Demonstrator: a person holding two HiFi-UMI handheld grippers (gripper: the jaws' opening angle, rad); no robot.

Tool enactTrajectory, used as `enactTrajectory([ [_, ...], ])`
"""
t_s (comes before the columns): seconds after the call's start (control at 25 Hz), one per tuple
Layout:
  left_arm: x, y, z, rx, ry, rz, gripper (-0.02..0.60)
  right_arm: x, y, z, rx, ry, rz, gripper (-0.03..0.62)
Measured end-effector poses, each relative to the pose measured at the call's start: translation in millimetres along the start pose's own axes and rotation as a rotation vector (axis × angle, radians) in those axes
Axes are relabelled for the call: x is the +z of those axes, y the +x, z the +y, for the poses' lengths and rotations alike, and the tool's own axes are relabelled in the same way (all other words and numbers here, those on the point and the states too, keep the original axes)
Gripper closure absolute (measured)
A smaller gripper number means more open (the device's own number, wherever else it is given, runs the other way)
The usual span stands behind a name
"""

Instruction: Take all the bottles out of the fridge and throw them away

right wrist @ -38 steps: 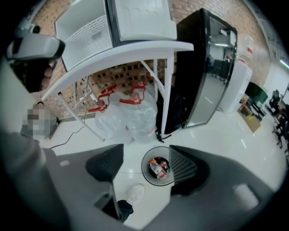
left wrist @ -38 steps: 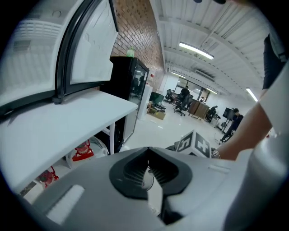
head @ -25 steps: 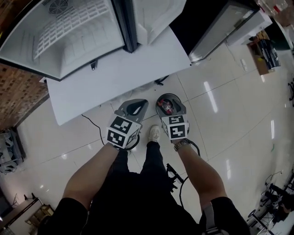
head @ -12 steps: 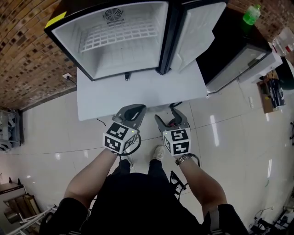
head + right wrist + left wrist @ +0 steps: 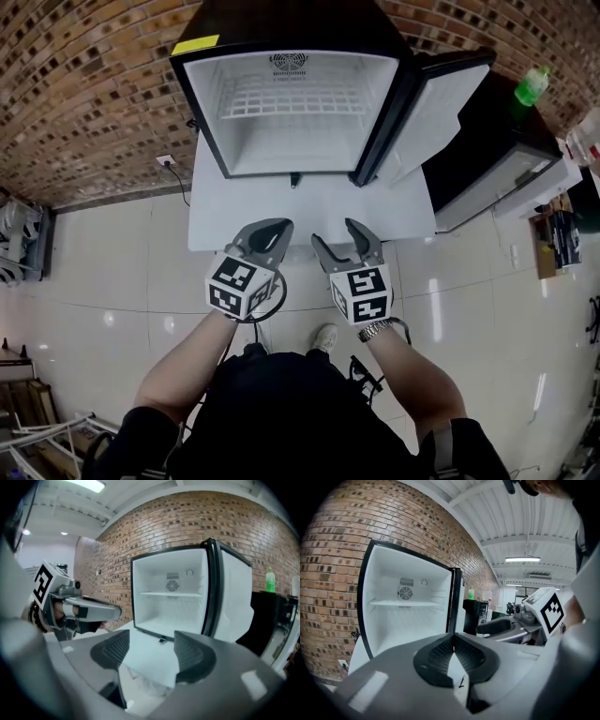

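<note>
Against the brick wall, the fridge [image 5: 295, 122] stands with its door [image 5: 436, 108] swung open. Its interior shows a bare shelf [image 5: 293, 97] and no bottle. Left gripper [image 5: 274, 232]: jaws together, holding nothing. Right gripper [image 5: 336, 236]: jaws apart, nothing between them. One green bottle [image 5: 532, 86] stands on the black cabinet [image 5: 487, 150], well apart from both. Emptying appears complete; disposal is unconfirmed, with no bin in view.

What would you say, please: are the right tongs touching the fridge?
Apart: the head view shows white platform between the right tongs and the fridge.
</note>
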State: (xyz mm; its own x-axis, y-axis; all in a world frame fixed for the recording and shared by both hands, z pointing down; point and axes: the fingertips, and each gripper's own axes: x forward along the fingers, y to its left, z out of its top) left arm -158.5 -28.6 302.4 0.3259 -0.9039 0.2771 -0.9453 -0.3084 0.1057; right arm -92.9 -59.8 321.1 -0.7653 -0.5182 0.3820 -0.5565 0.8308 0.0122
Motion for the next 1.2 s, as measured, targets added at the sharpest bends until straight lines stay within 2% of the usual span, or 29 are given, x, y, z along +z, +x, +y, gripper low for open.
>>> enactTrajectory([
  [0.36,29,-30,24,0.049,0.017,-0.071,0.578,51,4,29,0.034,-0.069,-0.071,0.339],
  [0.44,35,-34,26,0.054,0.024,-0.083,0.578,61,2,33,0.032,-0.078,-0.093,0.365],
  [0.68,51,-41,27,0.053,0.045,-0.115,0.578,85,-5,35,0.016,-0.095,-0.149,0.501],
  [0.96,65,-39,20,0.034,0.066,-0.14,0.578,100,-12,35,-0.001,-0.104,-0.186,0.591],
  [1.2,67,-36,13,0.023,0.072,-0.143,0.578,102,-15,35,0.0,-0.108,-0.189,0.591],
])
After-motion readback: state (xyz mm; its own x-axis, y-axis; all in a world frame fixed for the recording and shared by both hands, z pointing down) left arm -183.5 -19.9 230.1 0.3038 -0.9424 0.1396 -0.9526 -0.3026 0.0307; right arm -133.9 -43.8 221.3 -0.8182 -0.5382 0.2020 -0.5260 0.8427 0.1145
